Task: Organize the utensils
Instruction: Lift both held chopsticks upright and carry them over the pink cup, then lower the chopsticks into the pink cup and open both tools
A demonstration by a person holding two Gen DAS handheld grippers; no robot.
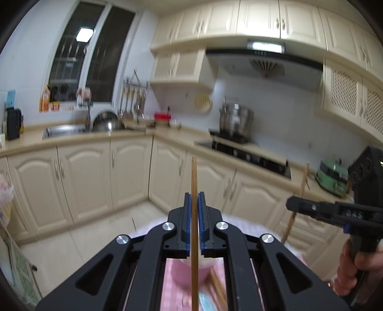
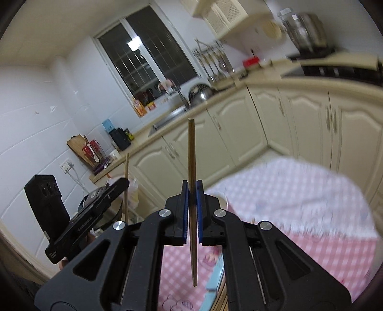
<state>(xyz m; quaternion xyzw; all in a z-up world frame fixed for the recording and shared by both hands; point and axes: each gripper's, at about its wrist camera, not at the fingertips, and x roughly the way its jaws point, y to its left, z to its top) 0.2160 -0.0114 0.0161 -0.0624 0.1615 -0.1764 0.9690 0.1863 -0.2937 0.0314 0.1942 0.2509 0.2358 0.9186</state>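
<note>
Holding one chopstick apiece, your left gripper [image 1: 194, 205] clamps the left chopstick [image 1: 194, 181] and your right gripper [image 2: 192, 196] clamps the right chopstick [image 2: 191, 153], both raised above the checked tablecloth [image 2: 299, 191]. Neither is stowed; more chopsticks [image 1: 216, 287] remain below.

Walls: white tile [image 2: 28, 124].
Window: dark [image 1: 91, 55], ceiling light reflected.
Cabinets: cream, upper [image 1: 258, 19] and lower [image 1: 83, 177].
Counter: beige, L-shaped [image 1: 172, 134], with sink [image 1: 64, 130].
Hood: above stove [image 1: 263, 59].
Floor: pale tile [image 1: 95, 229].
</note>
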